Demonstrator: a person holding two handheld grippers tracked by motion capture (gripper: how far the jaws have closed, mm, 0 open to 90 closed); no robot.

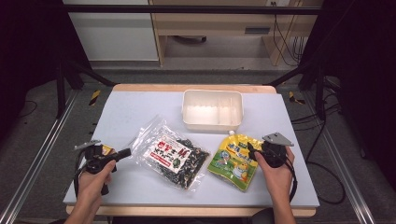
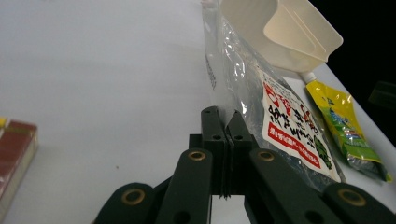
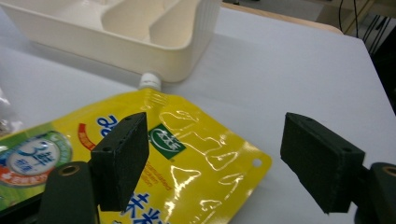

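left gripper view alone shows a red box (image 2: 16,154) beside the shut left tool (image 2: 226,123).

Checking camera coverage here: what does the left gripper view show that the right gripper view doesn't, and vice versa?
Left gripper view: the left hand-held gripper shut on the clear snack bag, and a red-brown box. Right gripper view: the right hand-held gripper, jaws open above the yellow pouch. Shared: that pouch, the cream tray, the white tabletop.
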